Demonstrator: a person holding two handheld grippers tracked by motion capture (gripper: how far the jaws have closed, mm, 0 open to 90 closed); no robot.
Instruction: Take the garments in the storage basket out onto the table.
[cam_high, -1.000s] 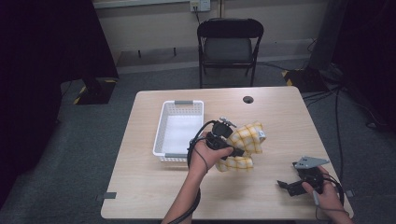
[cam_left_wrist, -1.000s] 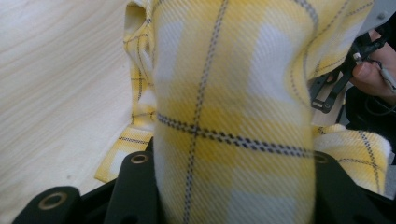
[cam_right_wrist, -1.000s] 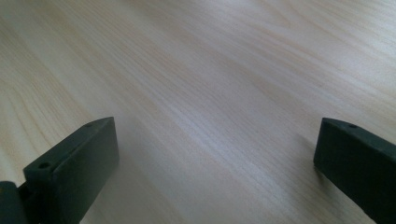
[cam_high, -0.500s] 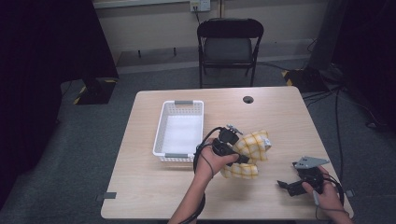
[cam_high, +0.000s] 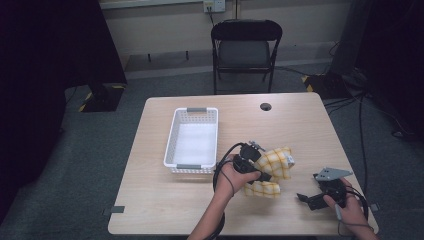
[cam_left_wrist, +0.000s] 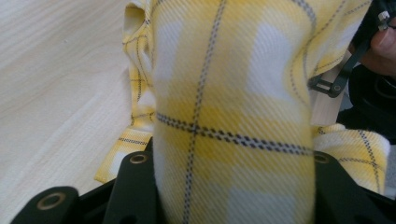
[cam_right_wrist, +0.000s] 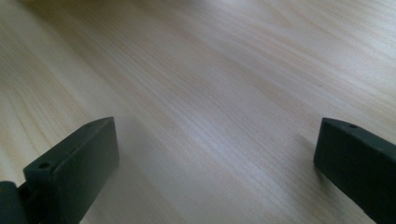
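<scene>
Left tool (cam_high: 263, 170) clamps the cloth (cam_high: 272, 167) (right tool (cam_high: 312, 198) gapes idle); a loose corner could snag the basket (cam_high: 172, 145).

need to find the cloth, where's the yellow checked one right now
In the high view the yellow checked cloth sits right of the white basket, clamped in the left gripper just above the table.

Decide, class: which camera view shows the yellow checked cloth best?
The high view: the whole yellow checked cloth lies bunched on the table, gripped by the left gripper. The left gripper view gives a blurred close-up between its jaws; the right gripper view shows bare wood.
</scene>
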